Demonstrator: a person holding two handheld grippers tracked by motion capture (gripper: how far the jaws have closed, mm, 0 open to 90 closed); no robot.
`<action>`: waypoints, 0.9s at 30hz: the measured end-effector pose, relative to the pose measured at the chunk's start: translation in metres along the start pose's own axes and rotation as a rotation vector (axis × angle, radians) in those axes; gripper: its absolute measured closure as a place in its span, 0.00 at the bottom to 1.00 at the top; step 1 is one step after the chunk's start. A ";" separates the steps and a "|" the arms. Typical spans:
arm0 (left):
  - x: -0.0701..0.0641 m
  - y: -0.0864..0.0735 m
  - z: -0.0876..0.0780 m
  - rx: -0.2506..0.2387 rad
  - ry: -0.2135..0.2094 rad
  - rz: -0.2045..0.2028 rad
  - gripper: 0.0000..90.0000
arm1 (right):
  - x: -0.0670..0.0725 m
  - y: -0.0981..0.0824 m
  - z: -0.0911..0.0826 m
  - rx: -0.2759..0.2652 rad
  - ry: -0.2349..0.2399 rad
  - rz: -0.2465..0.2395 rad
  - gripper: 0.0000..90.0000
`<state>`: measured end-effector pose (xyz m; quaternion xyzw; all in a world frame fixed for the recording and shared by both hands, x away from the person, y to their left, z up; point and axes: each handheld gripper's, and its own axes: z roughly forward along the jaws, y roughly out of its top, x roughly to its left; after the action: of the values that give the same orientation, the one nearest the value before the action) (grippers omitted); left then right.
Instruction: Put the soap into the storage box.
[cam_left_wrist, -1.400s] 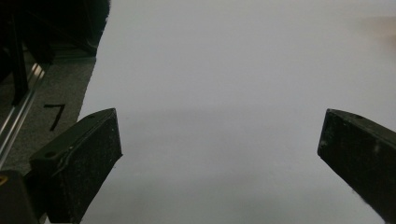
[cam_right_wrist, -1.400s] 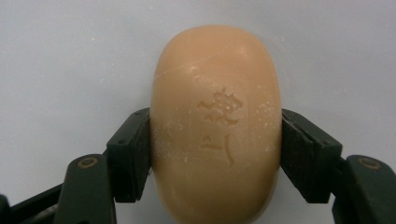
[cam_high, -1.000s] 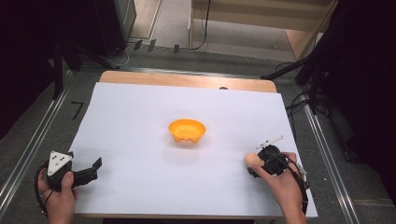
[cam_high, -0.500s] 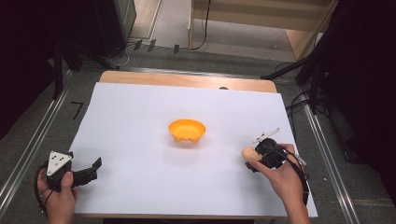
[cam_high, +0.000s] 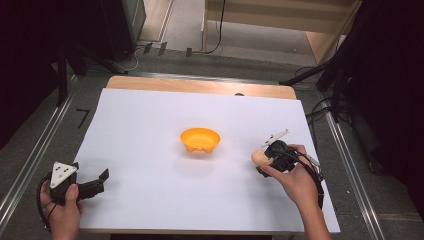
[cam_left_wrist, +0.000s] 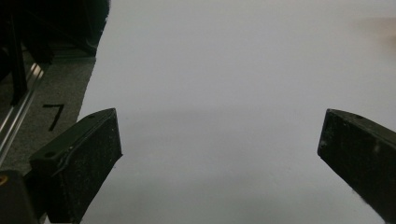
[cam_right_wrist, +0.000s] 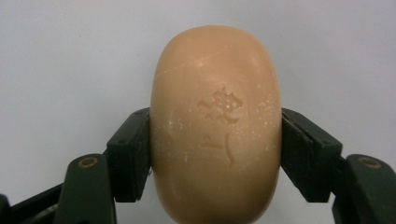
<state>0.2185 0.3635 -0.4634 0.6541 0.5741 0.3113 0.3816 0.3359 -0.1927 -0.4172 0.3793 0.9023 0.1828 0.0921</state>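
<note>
Tan soap bar (cam_right_wrist: 215, 126) clamped crosswise between the right gripper (cam_right_wrist: 215, 154) pads

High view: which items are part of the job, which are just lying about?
In the job:
- soap bar, clamped in the right gripper
- orange bowl, nearest thing ahead of it, probably where the soap goes

Just there:
- left gripper, open, holding nothing
- white sheet covering the table
- cables beyond the table's right edge
</note>
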 end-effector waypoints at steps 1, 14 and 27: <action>0.000 0.000 0.000 -0.002 0.000 -0.003 0.00 | 0.000 0.002 0.000 -0.004 -0.003 -0.005 0.37; -0.001 0.000 0.001 0.008 0.002 0.008 0.00 | -0.006 0.021 0.000 -0.003 0.005 -0.074 0.37; -0.001 0.001 0.001 0.012 0.001 0.008 0.00 | -0.006 0.041 0.004 -0.020 0.032 -0.129 0.37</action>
<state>0.2197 0.3627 -0.4635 0.6584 0.5738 0.3096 0.3759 0.3680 -0.1692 -0.4043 0.3164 0.9244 0.1918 0.0930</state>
